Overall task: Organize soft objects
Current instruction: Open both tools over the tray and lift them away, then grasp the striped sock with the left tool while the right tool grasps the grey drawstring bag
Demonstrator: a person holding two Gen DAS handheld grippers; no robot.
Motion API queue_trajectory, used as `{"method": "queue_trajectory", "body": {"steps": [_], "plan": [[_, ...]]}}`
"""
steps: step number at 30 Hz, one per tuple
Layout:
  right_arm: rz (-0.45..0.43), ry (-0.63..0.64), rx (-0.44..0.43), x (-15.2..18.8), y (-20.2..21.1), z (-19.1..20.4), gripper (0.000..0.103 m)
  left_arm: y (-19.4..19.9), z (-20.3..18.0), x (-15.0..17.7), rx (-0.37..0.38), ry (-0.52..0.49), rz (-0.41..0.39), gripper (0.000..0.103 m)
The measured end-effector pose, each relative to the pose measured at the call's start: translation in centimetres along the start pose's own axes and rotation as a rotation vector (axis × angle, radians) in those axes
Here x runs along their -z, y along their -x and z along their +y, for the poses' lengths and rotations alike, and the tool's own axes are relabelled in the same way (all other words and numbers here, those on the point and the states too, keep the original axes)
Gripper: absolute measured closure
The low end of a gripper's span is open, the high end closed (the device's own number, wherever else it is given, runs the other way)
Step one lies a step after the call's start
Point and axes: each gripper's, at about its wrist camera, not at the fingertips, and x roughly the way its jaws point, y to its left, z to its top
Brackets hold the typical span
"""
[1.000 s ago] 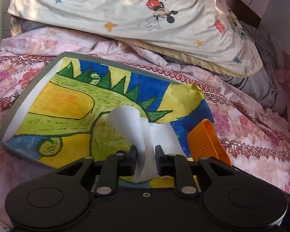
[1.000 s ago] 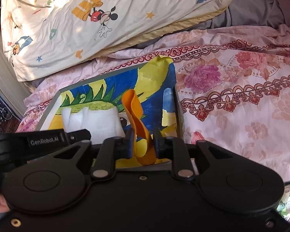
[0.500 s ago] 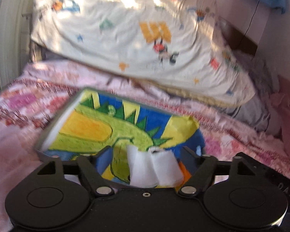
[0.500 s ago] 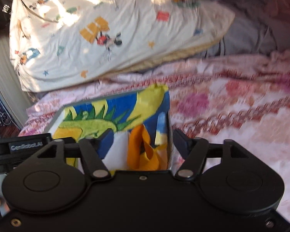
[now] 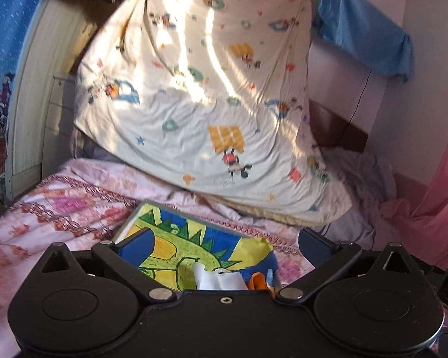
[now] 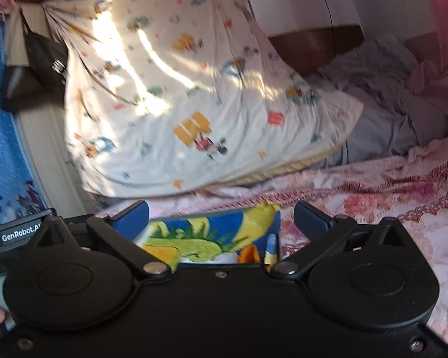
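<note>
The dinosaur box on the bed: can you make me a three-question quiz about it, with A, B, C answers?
1. Where is the dinosaur box?
A on the flowery bedspread
B on the cartoon pillow
C on the floor
2. What colours are the soft pieces inside?
A red, green
B white, orange
C black, purple
3. The left gripper is:
A squeezing cloth
B empty, jaws opening
C holding the pillow

A: flowered fabric surrounds the box.
B: both peek out of the box.
C is wrong; B: nothing sits between the fingers.

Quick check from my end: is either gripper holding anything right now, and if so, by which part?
Nothing is held. The left gripper and right gripper have jaws opening wide with nothing between the pads; the white cloth and orange cloth lie in the box.
</note>
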Motion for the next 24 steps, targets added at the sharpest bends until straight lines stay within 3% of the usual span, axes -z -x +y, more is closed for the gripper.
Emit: {"method": "queue_trajectory", "body": {"steps": [6, 12, 17, 24], "plan": [[-0.068, 0.049, -0.044, -0.3, 5.8, 1.3, 0.000, 5.9, -0.1, 1.4, 0.011, -0.038, -0.057, 0.001], [-0.110, 0.127, -0.078, 1.4, 11.2, 2.1, 0.000, 10.3, 0.2, 4.4, 0.020, -0.112, -0.062, 0.001], [-0.071, 0.193, -0.068, 3.9, 13.7, 2.7, 0.000, 12.3, 1.2, 7.2, 0.018, -0.150, -0.012, 0.001], [0.085, 0.200, -0.029, 8.2, 14.5, 2.8, 0.000, 11.9, 3.5, 11.2, 0.057, -0.202, 0.130, 0.001]]}}
